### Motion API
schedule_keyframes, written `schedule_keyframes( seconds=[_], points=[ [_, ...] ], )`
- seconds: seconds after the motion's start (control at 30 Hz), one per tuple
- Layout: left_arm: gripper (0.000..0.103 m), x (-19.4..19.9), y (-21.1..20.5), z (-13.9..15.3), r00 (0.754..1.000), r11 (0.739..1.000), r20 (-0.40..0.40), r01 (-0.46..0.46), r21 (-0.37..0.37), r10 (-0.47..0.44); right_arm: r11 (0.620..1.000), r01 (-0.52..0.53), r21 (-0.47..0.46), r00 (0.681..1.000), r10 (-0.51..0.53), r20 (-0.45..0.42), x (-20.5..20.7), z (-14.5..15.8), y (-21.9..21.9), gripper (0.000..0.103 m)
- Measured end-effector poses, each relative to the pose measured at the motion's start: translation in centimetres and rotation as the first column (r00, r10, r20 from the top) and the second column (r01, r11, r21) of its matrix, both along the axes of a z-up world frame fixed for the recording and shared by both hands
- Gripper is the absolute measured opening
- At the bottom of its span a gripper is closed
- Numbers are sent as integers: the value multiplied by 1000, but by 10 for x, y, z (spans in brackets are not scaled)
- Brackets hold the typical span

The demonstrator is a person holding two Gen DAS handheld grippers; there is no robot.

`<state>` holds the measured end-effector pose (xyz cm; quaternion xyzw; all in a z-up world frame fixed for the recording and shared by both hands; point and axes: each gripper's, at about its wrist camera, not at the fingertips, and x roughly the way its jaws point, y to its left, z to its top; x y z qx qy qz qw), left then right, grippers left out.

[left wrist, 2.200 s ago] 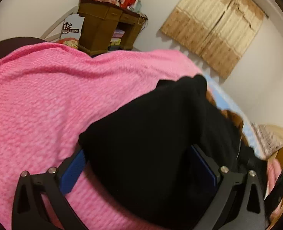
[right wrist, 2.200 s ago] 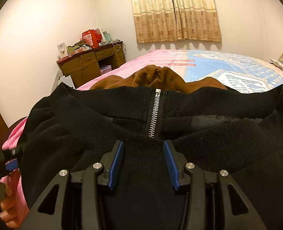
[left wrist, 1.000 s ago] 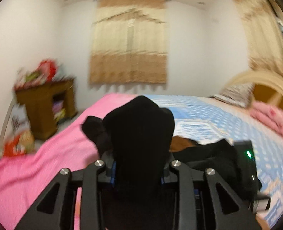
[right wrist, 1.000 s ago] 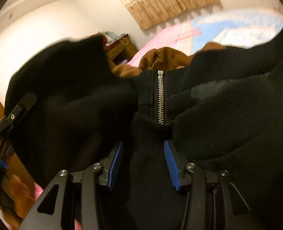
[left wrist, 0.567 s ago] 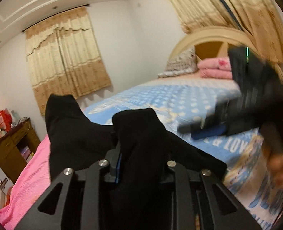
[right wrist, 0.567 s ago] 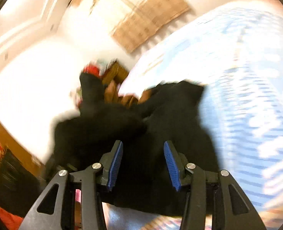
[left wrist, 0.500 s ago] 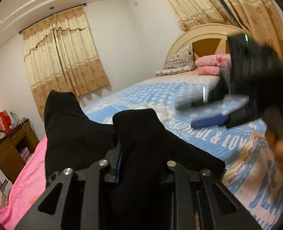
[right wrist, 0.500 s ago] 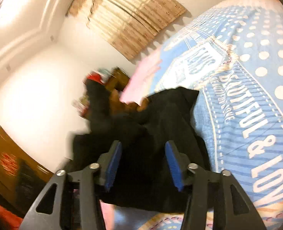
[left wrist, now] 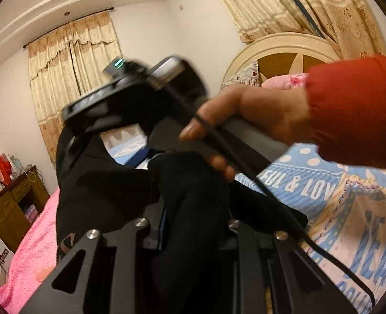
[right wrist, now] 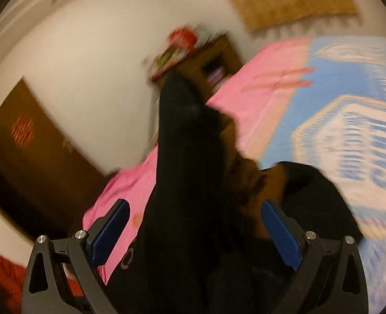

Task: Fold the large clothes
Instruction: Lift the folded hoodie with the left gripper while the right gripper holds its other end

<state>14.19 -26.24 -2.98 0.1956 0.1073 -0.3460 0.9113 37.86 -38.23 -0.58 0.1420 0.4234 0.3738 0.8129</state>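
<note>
- Tongs of the left hand (left wrist: 193, 225) are clamped together on a bunched fold of the black zip jacket (left wrist: 106, 183), which rises out of them and hangs in a loose mass above the bed.
- Black cloth fills the middle of the left wrist view; no flat panel or crease line shows anywhere on it, so I judge the folding barely begun.
- Right tongs (right wrist: 195, 225) stand wide apart, blue pads on either side of a black sleeve or flap that passes between them without either pad pressing it; they grip nothing.
- In the left wrist view the right hand (left wrist: 255, 115), in a red sleeve, holds its tool high over the jacket, blurred, so its exact pose is hard to read.
- Under the black garment lies a brown garment (right wrist: 247, 180), crumpled and unfolded, partly hidden.
- Pink blanket (right wrist: 258, 83) covers the nearer part of the bed; the blue printed bedsheet (left wrist: 355, 209) covers the part toward the headboard (left wrist: 279, 55).
- Wooden desk (left wrist: 12, 204) with clutter stands against the far wall, apart from the work.
- What is left, in my judgement: lay the jacket flat on the bed, bring in the sleeves, fold the body, then deal with the brown piece. Nothing visible counts as a finished fold.
</note>
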Motion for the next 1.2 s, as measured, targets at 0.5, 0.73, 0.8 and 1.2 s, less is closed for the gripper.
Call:
schedule_keyframes(
  seconds=[0.5, 0.73, 0.8, 1.2],
  points=[
    [23, -59, -91, 0, 968, 957, 0, 249, 152, -252, 977, 167, 133, 986, -168, 3, -84, -37, -124, 36],
    [23, -66, -111, -21, 977, 962, -22, 210, 172, -210, 887, 269, 375, 961, -224, -159, -79, -113, -164, 38],
    [25, -70, -108, -16, 983, 967, -12, 181, 180, -182, 894, 259, 367, 964, -212, -162, -71, -113, -157, 44],
    [71, -90, 16, 33, 955, 970, -179, 242, 11, -236, 857, 334, 393, 942, -286, -177, -97, -99, -158, 62]
  ],
)
